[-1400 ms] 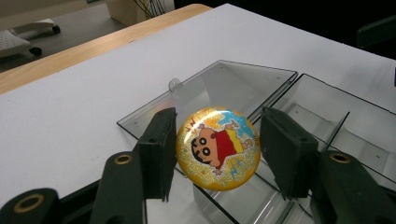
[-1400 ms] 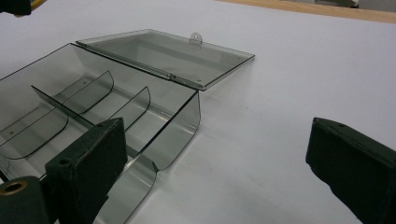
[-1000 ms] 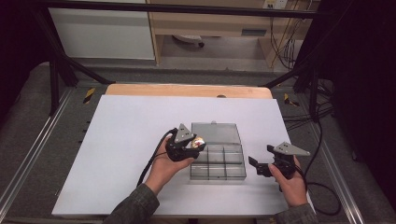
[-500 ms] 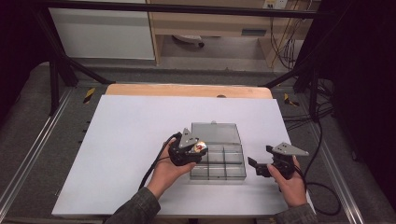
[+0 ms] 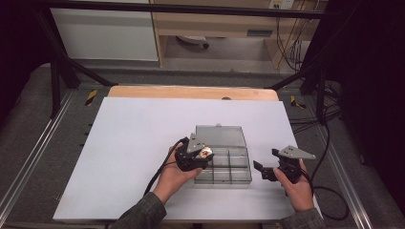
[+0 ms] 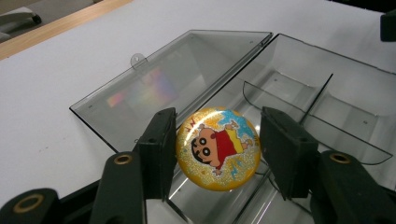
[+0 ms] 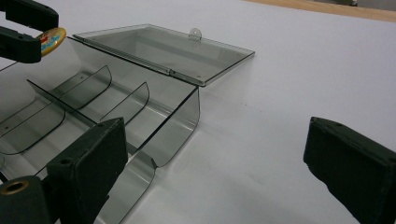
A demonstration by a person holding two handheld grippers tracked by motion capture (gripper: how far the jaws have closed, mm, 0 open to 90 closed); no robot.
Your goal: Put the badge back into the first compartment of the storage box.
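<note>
Table [image 5: 129,143]: white, bare.
Box [image 5: 239,175]: clear, lid open flat, compartments empty.
Left gripper [image 6: 217,149]: clamps the cartoon badge [image 6: 217,148] over the box's near-left corner.
Right gripper [image 7: 215,172]: jaws wide, empty.
Progress: badge picked, 1 drop left.

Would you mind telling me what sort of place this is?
Probably a lab recording bench: a white table inside a black frame, loose cables behind, and hand-held grippers working at a clear box.

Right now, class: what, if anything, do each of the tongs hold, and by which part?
The left tongs grip a round cartoon badge by its opposite edges, over the open clear box. The right tongs hold nothing.
</note>
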